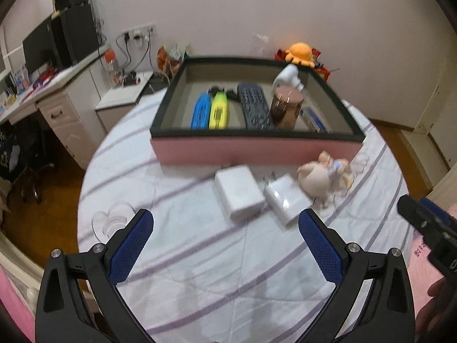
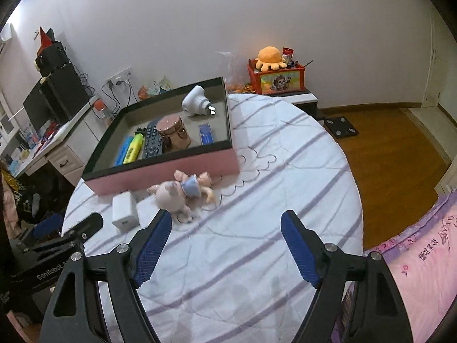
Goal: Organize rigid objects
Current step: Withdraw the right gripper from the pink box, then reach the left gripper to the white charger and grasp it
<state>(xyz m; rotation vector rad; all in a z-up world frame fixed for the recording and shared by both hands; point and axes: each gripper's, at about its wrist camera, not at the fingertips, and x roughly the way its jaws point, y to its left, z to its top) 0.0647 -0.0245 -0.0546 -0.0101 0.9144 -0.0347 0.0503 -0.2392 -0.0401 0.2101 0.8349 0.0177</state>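
Jaws on both the left gripper [image 1: 225,223] and right gripper [image 2: 225,225] gape empty, so I'd straddle the pig figurine [image 2: 182,191] by the pink box [image 2: 160,175] before squeezing.

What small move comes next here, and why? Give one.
Probably ease the left tool forward onto the white block charger. It lies nearest, outside the pink box, beside the plug adapter and pig figurine. The tool is open with nothing between its fingers.

Black left gripper [image 1: 225,223], right gripper [image 2: 227,223], blue textured pads, silver screws
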